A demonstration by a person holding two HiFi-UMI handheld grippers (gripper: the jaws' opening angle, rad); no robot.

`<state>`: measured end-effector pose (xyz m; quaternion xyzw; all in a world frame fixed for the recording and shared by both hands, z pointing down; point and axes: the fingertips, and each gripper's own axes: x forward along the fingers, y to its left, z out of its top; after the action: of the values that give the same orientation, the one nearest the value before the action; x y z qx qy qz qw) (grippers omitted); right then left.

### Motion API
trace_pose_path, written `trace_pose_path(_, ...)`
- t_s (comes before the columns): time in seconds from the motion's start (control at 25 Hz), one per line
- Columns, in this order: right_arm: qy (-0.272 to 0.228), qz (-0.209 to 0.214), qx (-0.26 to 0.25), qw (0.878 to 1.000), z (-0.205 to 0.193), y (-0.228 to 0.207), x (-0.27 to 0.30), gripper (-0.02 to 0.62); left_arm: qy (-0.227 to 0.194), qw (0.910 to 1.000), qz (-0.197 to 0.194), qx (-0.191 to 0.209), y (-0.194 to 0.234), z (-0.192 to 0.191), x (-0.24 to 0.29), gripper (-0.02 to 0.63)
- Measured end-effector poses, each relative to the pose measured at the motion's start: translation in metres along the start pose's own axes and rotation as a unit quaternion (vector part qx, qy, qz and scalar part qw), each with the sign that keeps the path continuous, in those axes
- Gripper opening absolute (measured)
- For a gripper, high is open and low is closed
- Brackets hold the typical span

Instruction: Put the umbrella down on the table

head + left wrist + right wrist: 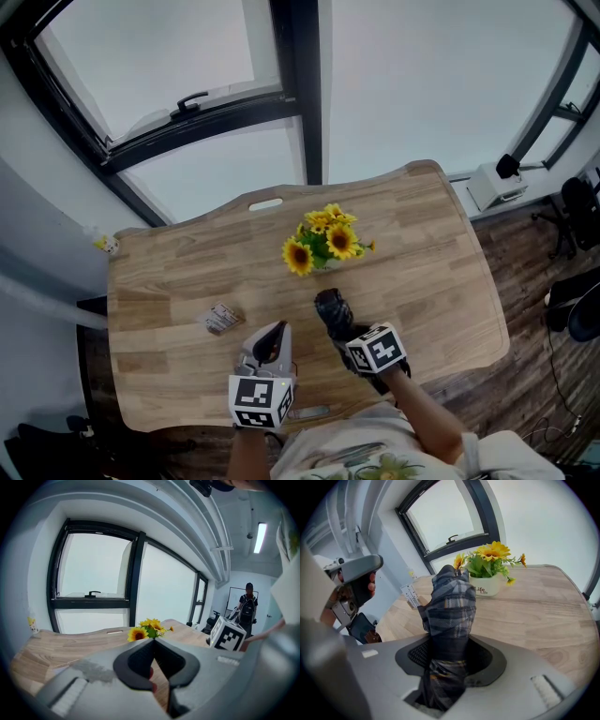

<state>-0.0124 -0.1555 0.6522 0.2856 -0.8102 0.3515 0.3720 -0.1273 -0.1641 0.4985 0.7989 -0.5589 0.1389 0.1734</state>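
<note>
Wooden table (441,272), umbrella (330,307) in right gripper (345,330), between sunflowers (323,242) and near edge

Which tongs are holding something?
The right tongs: they grip the folded plaid umbrella. The left tongs are shut and empty.

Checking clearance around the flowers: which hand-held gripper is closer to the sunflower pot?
Right. The right hand-held gripper, holding the umbrella, is just on the person's side of the sunflower pot; the left hand-held gripper is farther back and to the left.
</note>
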Motion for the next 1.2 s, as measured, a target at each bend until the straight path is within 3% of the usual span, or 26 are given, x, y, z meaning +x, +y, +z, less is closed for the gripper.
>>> trace_pose_path(1.2,0.057,-0.018,0.012,0.998,-0.03,-0.016,0.033,0.192,0.016,0.9998,-0.01,0.0,0.002,-0.011,0.01,0.002)
